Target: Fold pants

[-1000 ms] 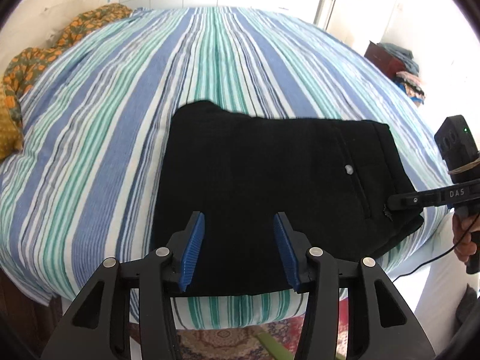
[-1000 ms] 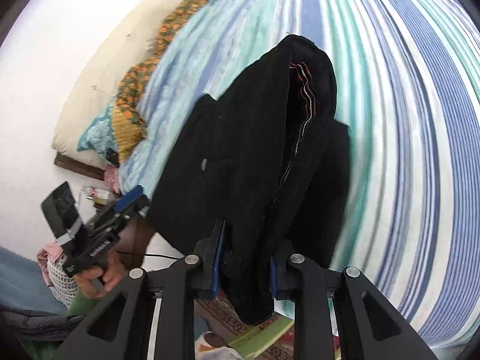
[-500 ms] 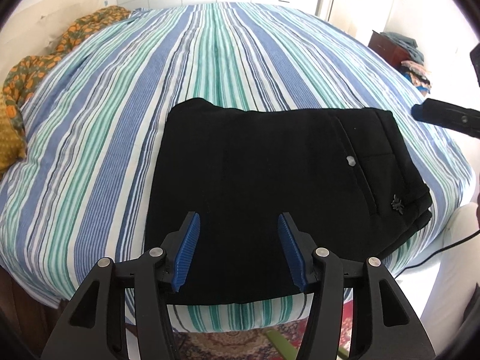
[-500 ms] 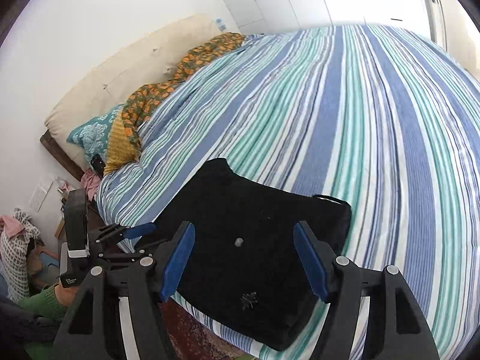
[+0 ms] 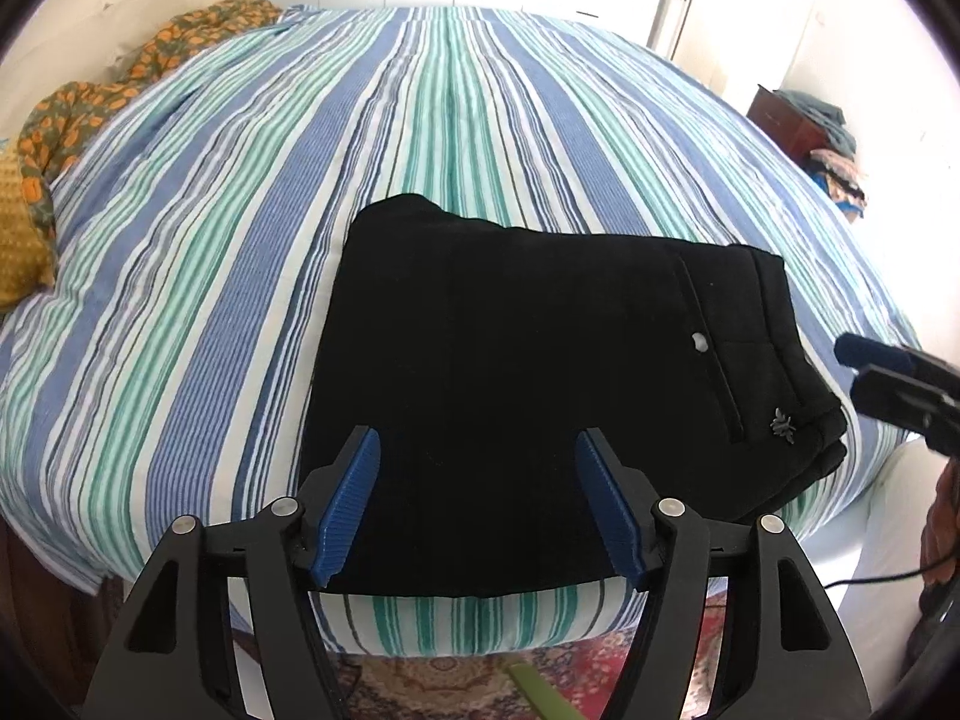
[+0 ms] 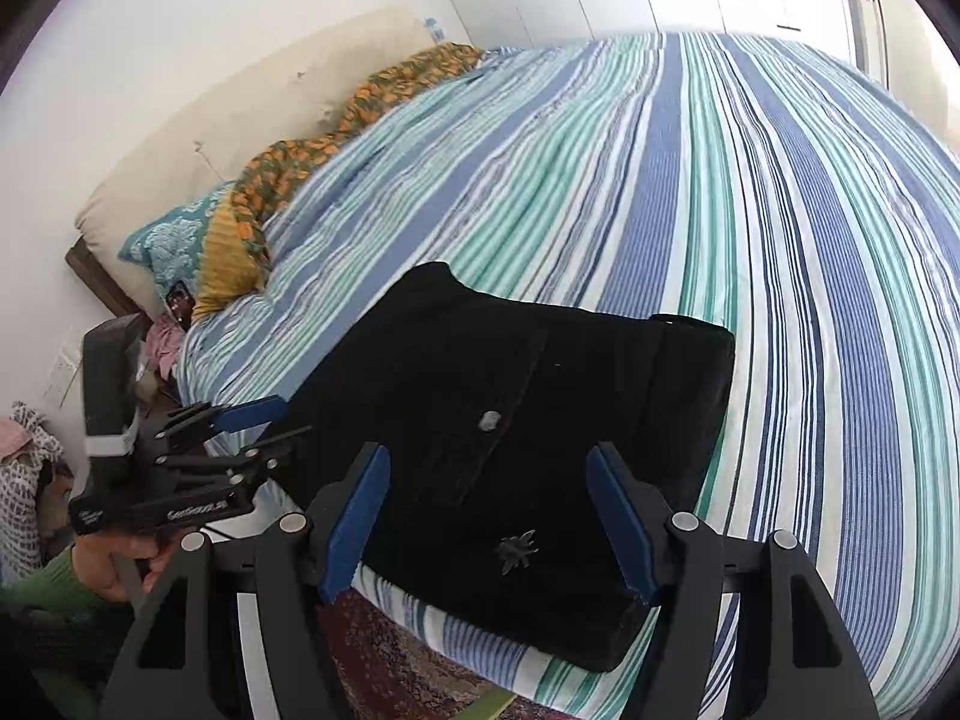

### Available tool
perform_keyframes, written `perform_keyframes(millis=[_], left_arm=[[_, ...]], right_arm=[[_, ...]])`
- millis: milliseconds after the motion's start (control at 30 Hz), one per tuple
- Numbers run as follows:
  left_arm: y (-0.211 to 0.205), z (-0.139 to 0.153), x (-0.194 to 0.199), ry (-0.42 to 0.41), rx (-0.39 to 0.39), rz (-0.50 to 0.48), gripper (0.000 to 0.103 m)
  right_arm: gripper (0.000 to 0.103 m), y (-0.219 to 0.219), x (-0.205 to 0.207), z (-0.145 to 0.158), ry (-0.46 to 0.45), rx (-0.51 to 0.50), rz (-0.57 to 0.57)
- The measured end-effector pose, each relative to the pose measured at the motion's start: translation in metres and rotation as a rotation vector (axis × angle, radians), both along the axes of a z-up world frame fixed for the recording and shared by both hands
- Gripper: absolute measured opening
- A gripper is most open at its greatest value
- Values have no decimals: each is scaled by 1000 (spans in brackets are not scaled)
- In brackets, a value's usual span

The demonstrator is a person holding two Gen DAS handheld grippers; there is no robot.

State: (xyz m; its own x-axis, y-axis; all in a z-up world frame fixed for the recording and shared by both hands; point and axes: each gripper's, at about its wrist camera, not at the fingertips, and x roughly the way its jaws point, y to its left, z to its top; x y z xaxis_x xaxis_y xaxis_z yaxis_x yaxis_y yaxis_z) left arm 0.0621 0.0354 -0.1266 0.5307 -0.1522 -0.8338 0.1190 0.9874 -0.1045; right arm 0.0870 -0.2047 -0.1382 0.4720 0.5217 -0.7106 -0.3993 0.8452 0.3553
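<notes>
The black pants (image 5: pixel 540 360) lie folded into a flat rectangle near the front edge of the striped bed (image 5: pixel 240 240), waistband and pocket button to the right. My left gripper (image 5: pixel 477 438) hovers over their near left part. Its jaws are opening and hold nothing. In the right wrist view the pants (image 6: pixel 540 396) lie below my right gripper (image 6: pixel 489 453), which is open and empty above the waistband end. The right gripper (image 5: pixel 888 372) also shows at the pants' right edge in the left wrist view. The left gripper (image 6: pixel 252 426) appears at the pants' left side.
An orange patterned blanket (image 5: pixel 120 84) and pillows (image 6: pixel 174 240) lie at the head of the bed. A dark cabinet with clothes (image 5: pixel 804 126) stands at the far right. A patterned rug (image 5: pixel 456 684) covers the floor below. A hand in a green sleeve (image 6: pixel 108 564) holds the left gripper.
The right gripper let go of the pants' waistband end, opened wide and lifted away. The pants now lie flat and folded. The left jaws spread wider.
</notes>
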Motion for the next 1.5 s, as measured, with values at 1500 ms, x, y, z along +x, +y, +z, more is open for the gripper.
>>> perform_keyframes(millis=[1500], left_arm=[[141,-17,36,155,-249,192,76]], right_arm=[[83,-77,-21,-19,53,209,-250]])
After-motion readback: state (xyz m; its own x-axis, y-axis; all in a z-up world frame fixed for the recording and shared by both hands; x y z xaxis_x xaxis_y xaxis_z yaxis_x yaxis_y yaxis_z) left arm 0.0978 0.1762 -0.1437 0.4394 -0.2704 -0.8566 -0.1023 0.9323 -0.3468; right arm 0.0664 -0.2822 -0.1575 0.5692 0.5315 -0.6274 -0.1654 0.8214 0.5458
